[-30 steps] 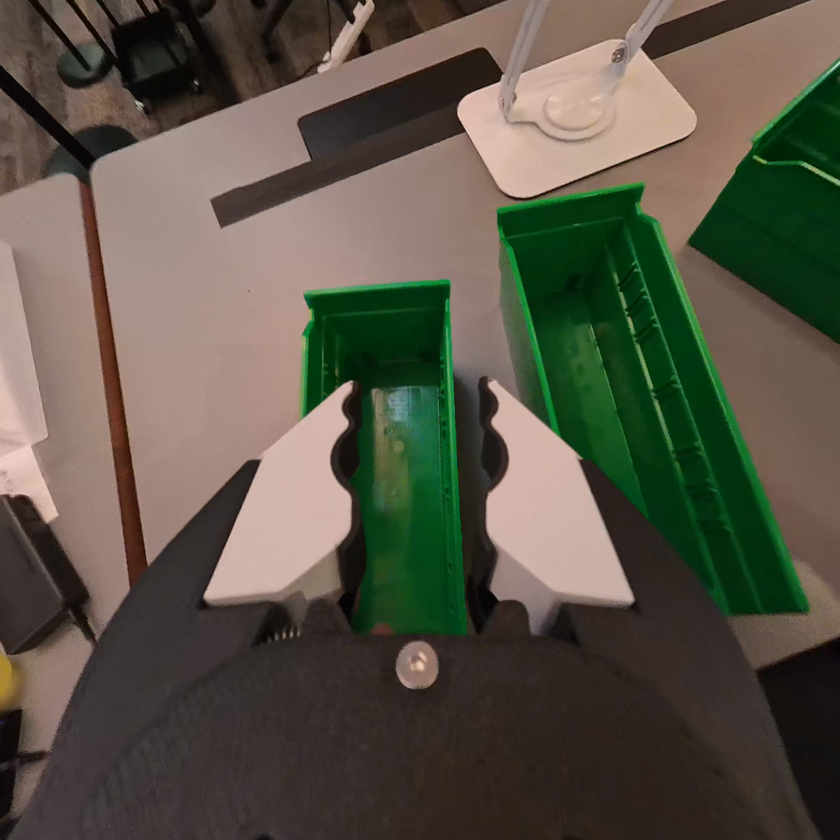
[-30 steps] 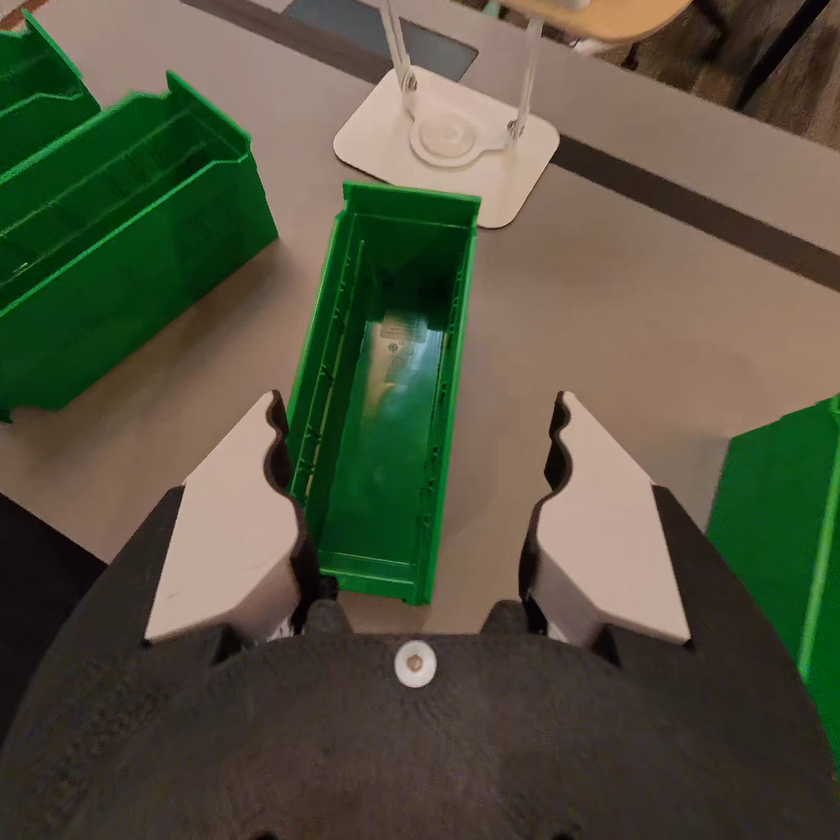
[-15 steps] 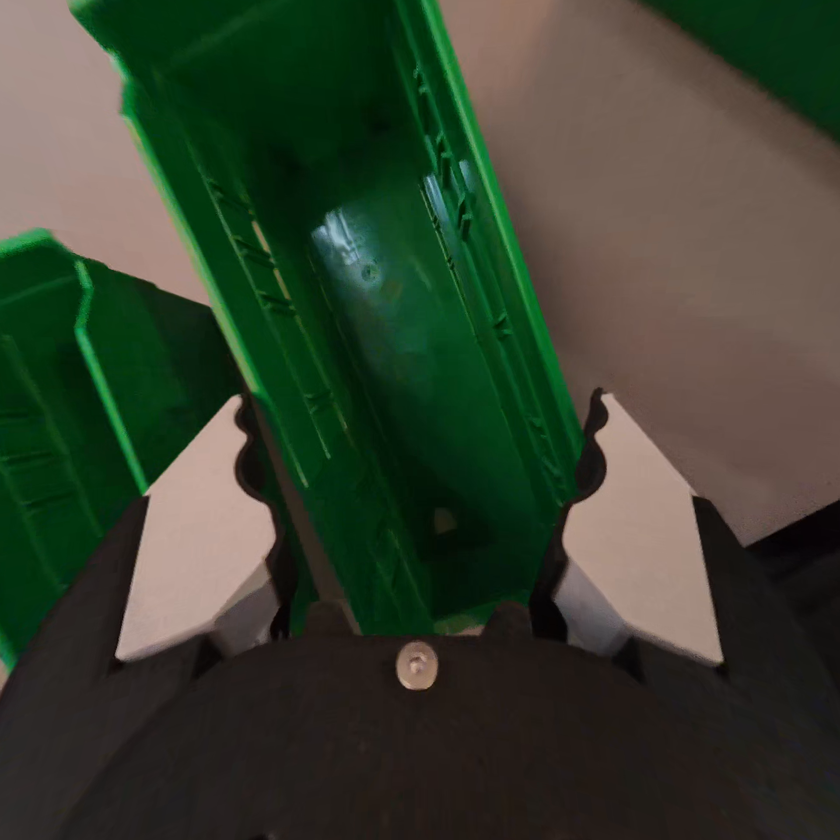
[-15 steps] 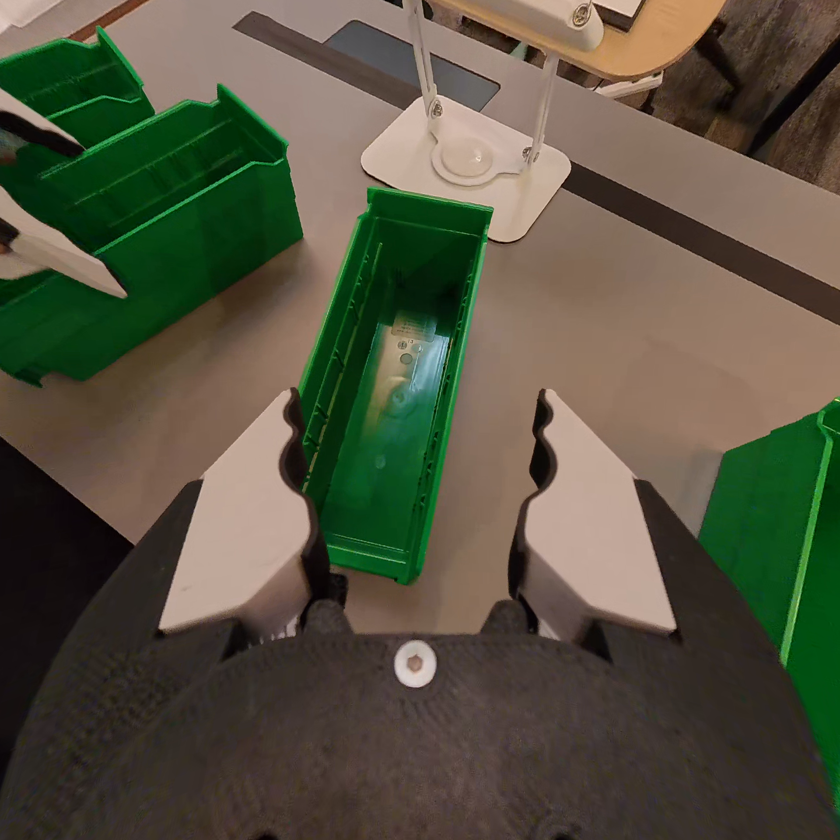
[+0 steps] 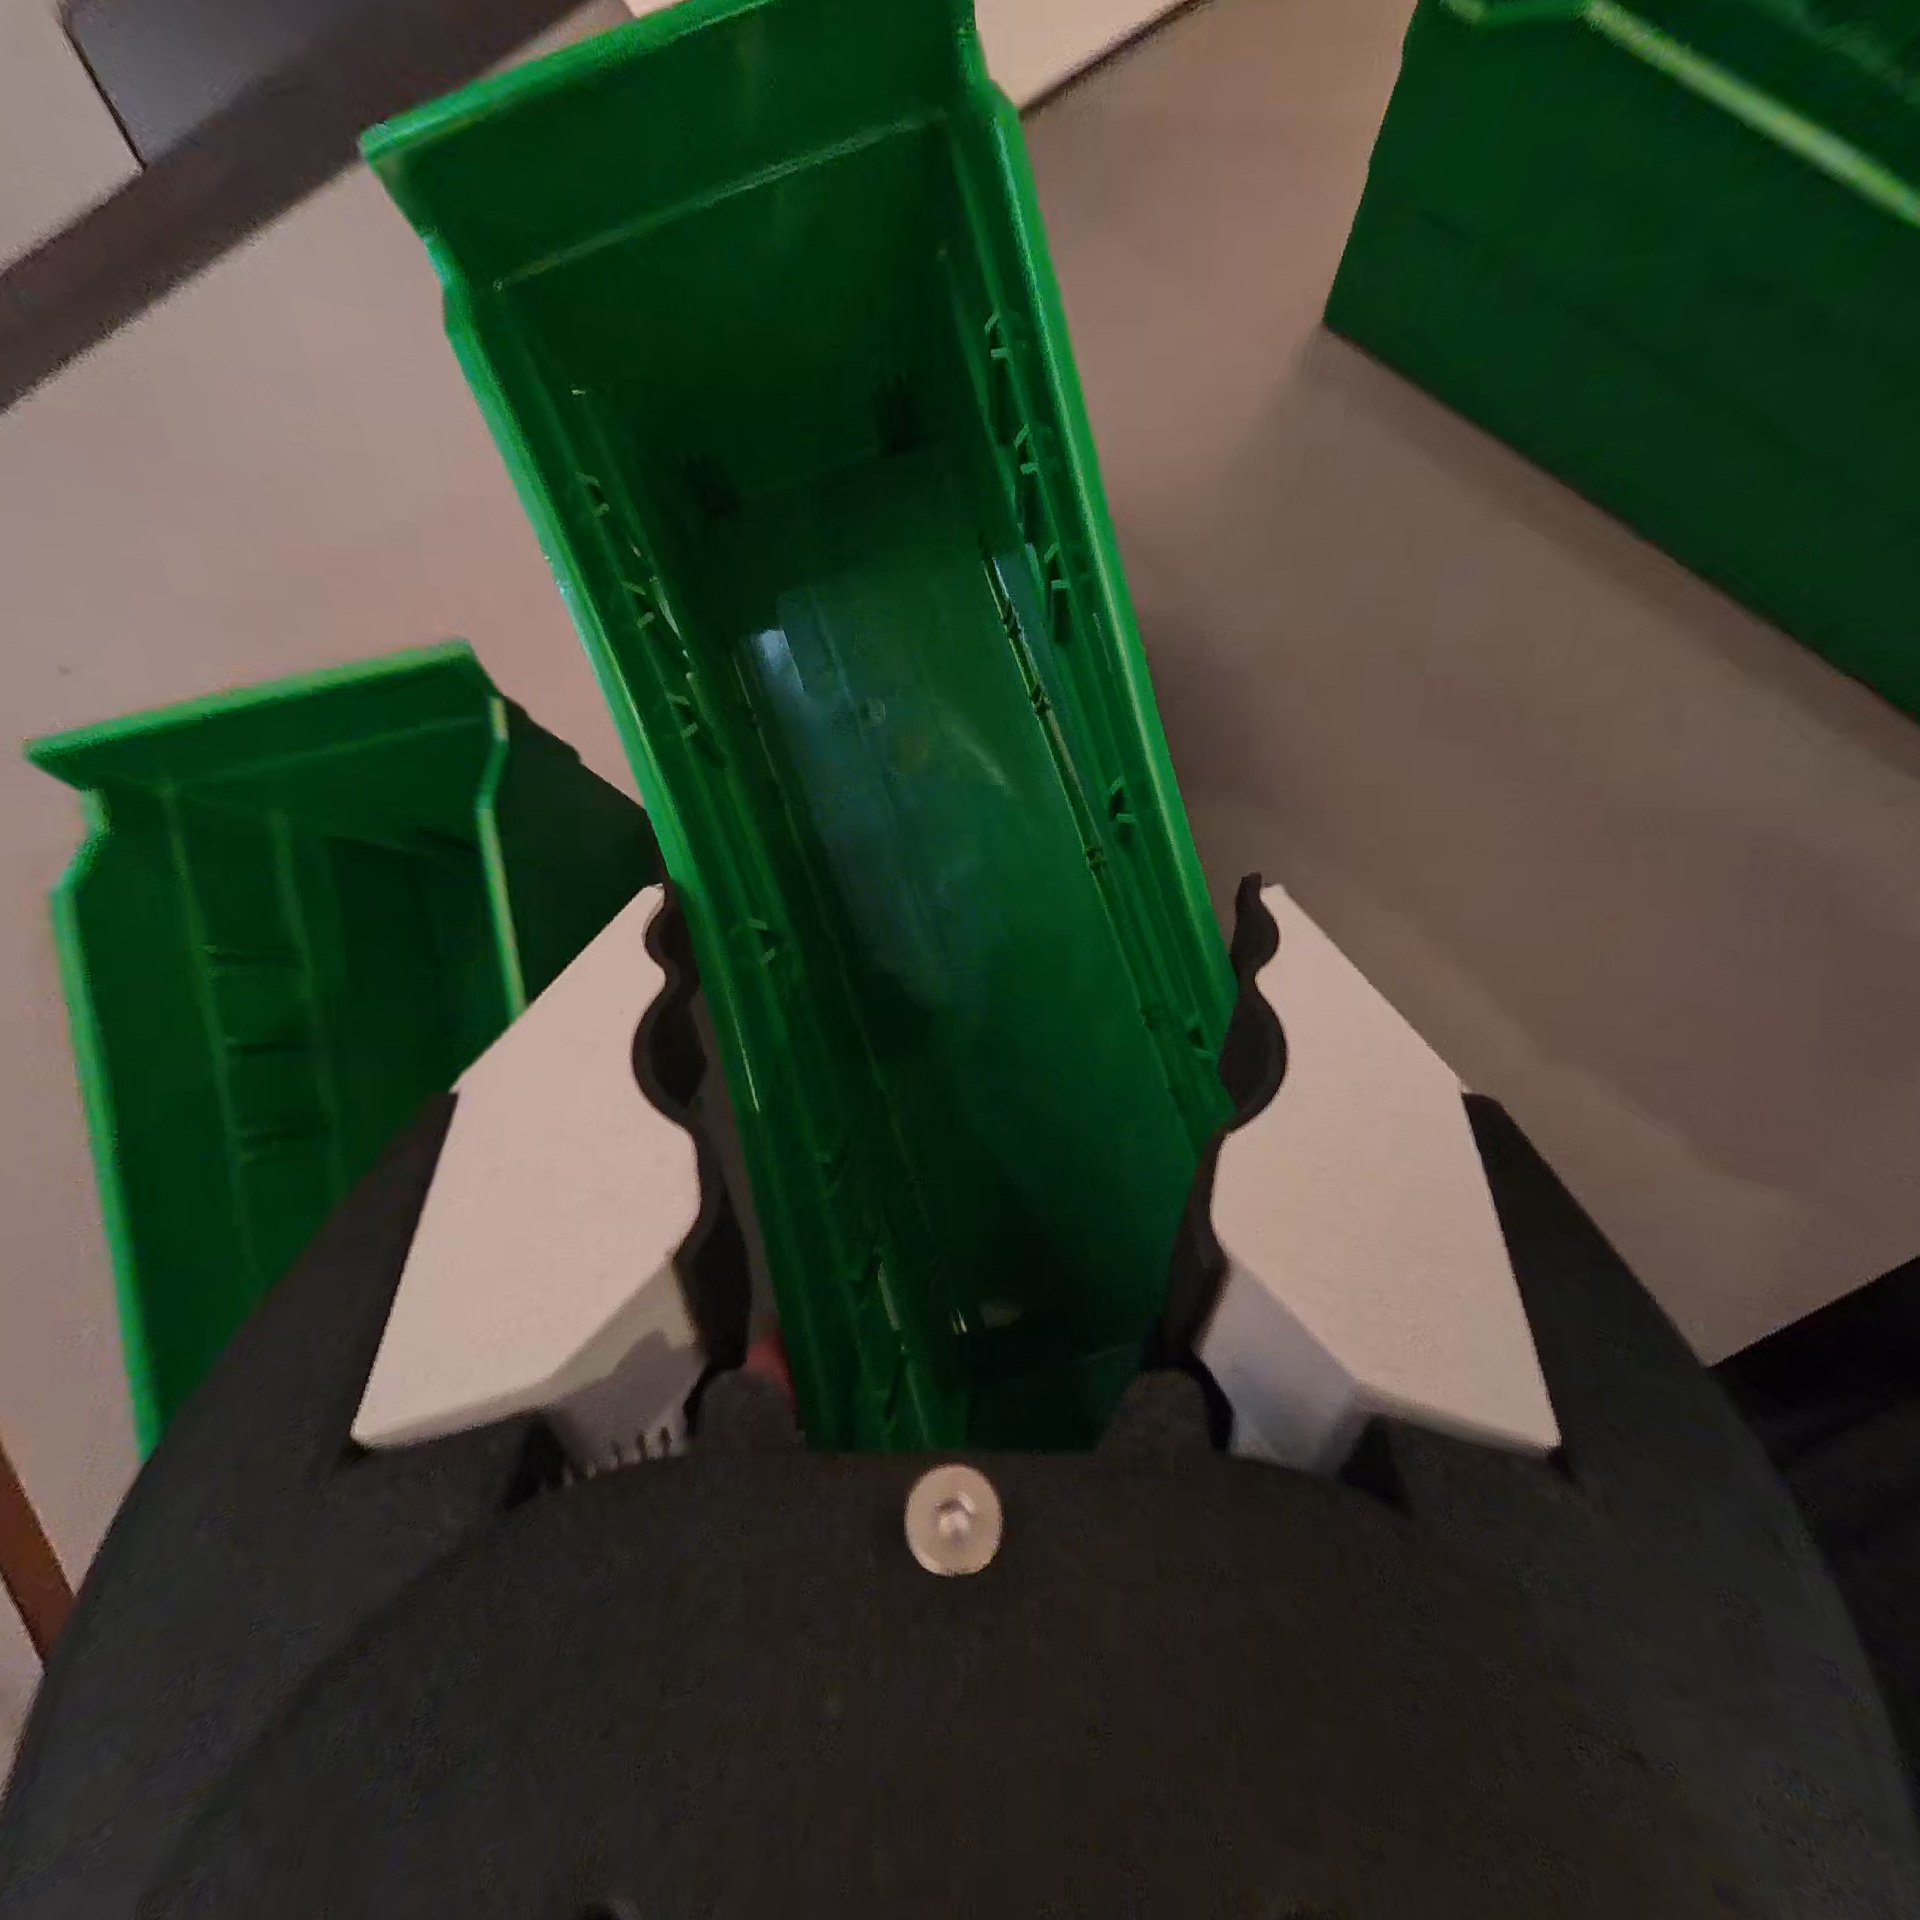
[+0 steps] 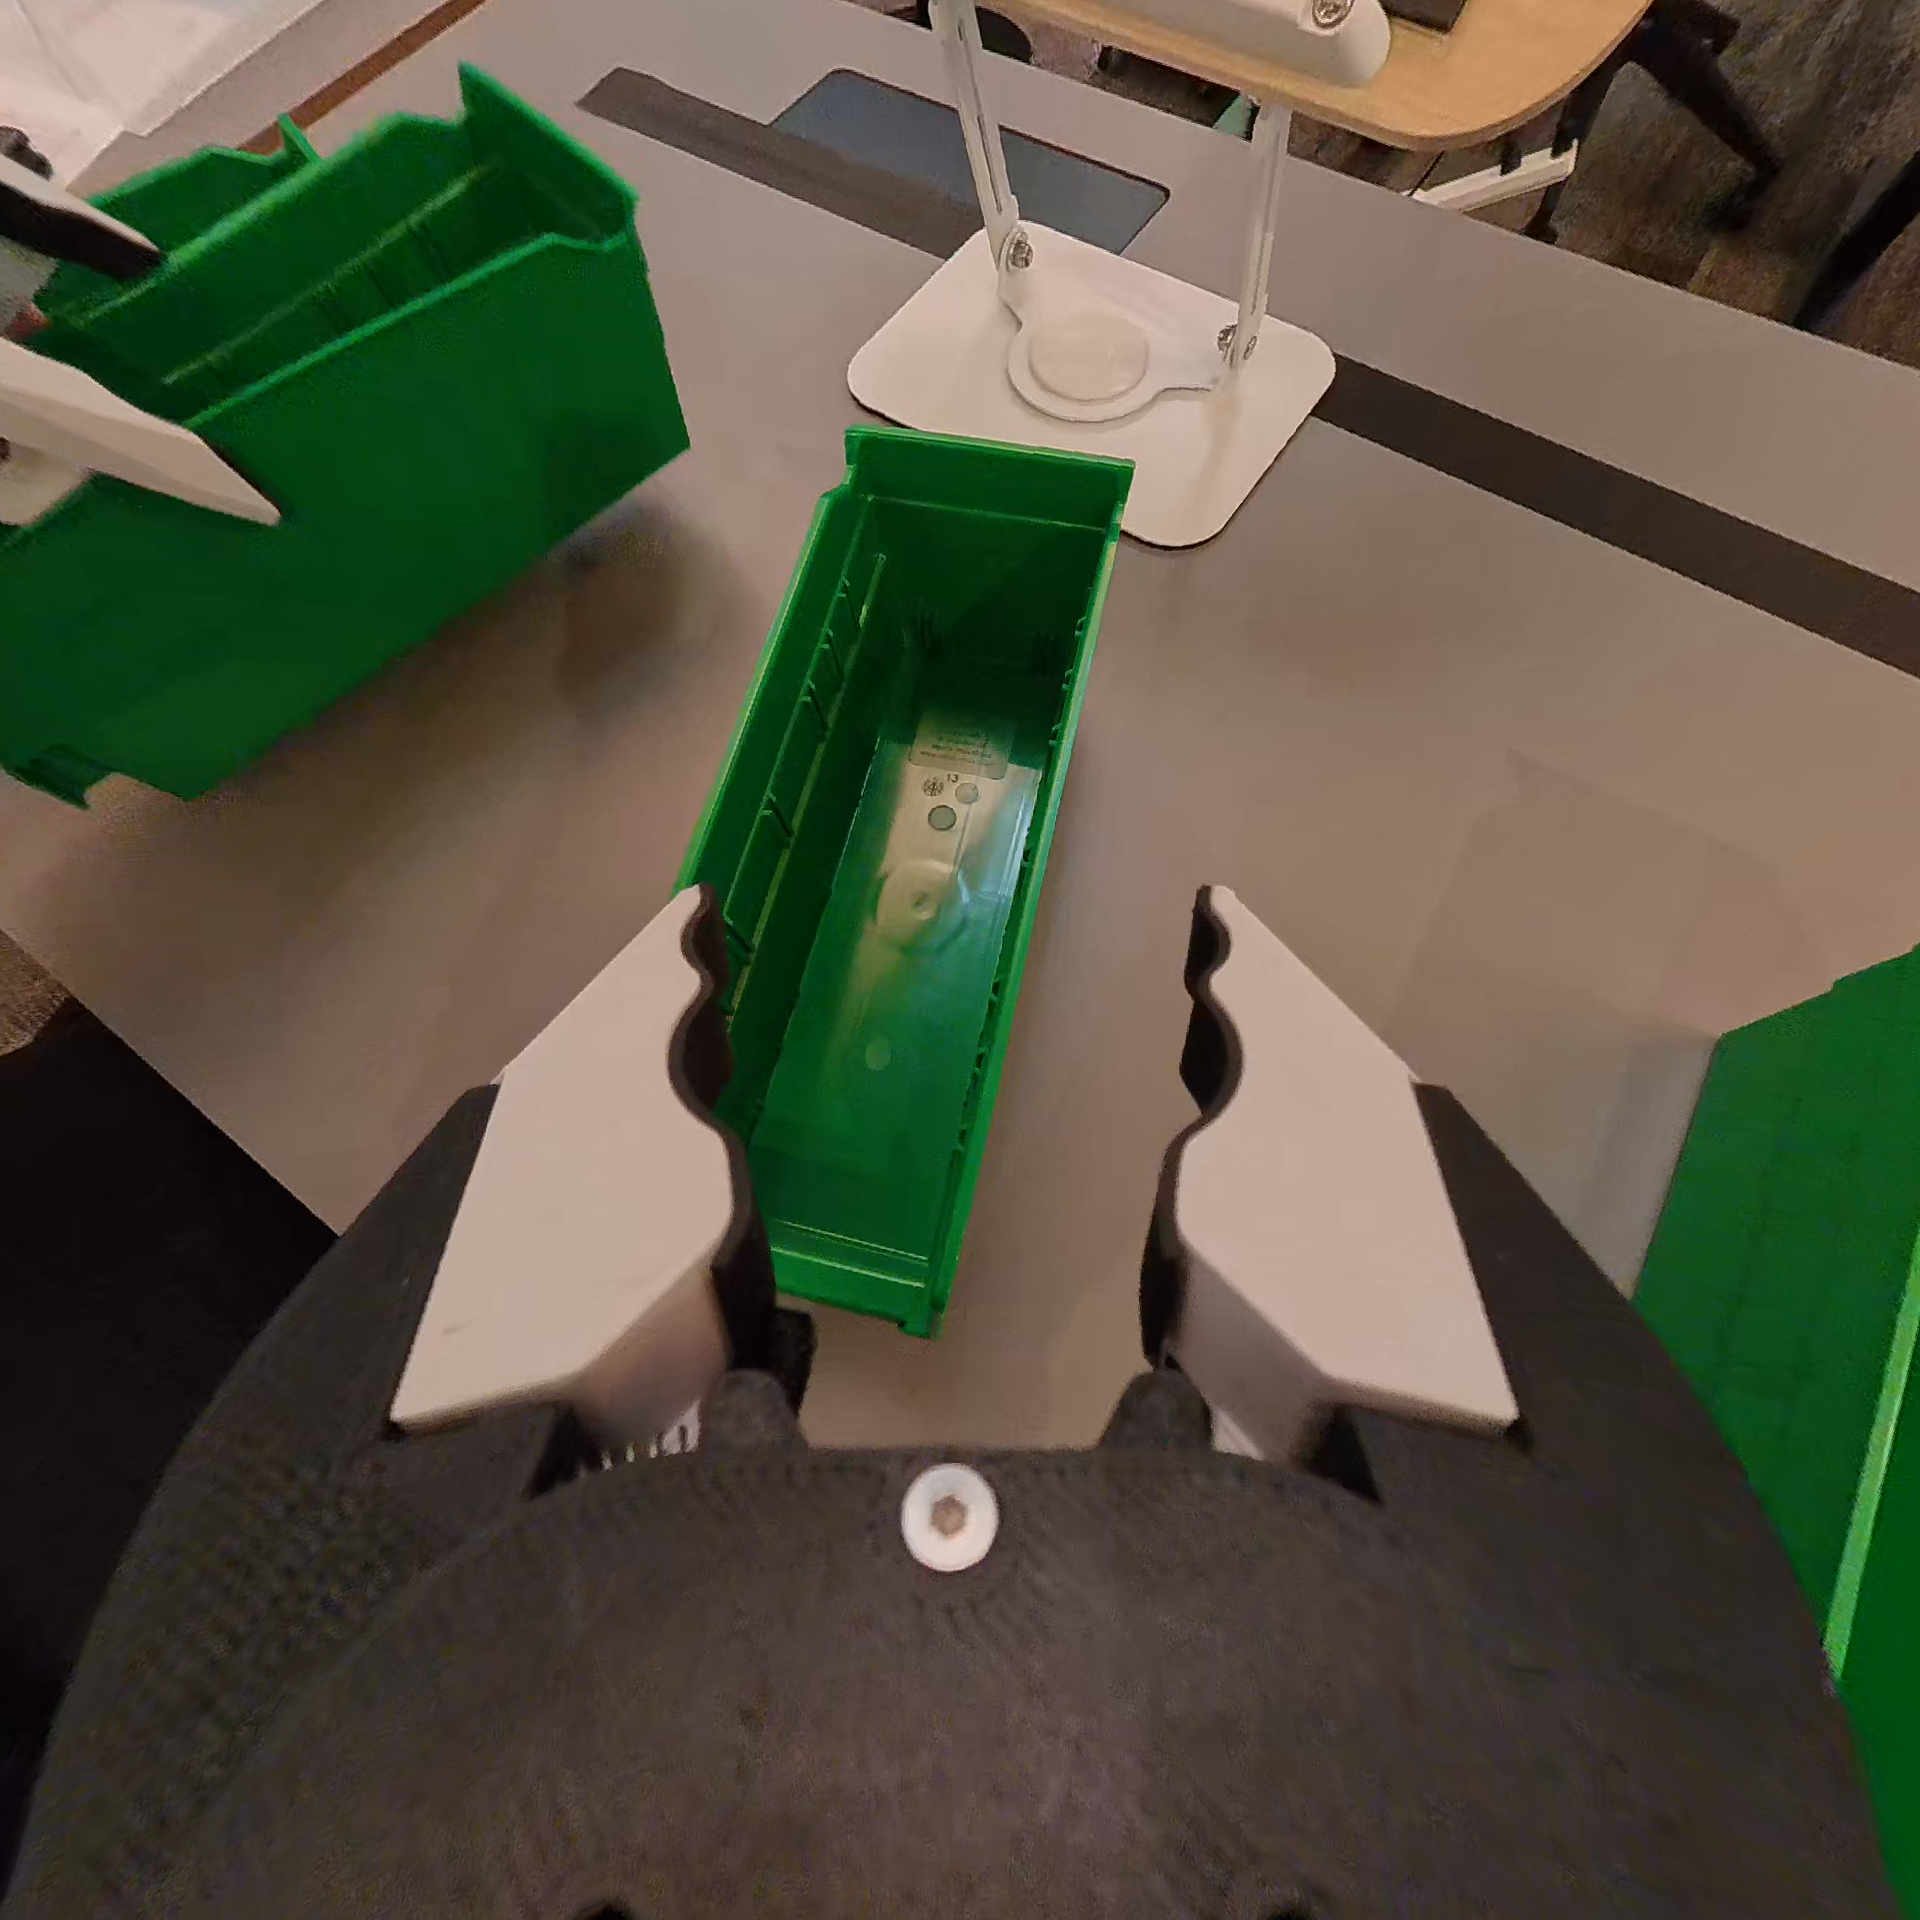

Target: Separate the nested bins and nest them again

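Note:
My left gripper [image 5: 956, 899] is shut on a long narrow green bin [image 5: 831, 468], with a finger on each outer side wall near its near end. In the right wrist view this held bin [image 6: 416, 416] is at the upper left, tilted and off the table with a shadow under it, and one of the left fingers [image 6: 104, 447] shows at the edge. My right gripper [image 6: 951, 904] is open and empty, above the near end of another narrow green bin [image 6: 914, 1164] that rests on the table.
A third green bin [image 5: 281, 987] stands left of the held one. A fourth green bin [image 6: 1818, 1351] is at the right edge. A white stand base [image 6: 1091, 384] sits behind the middle bin on the grey table [image 6: 1403, 779]. The table's front edge is close.
My left gripper moved from the leftmost bin to the bin beside it, closed across its walls and raised it. My right gripper stayed open and drew back a little.

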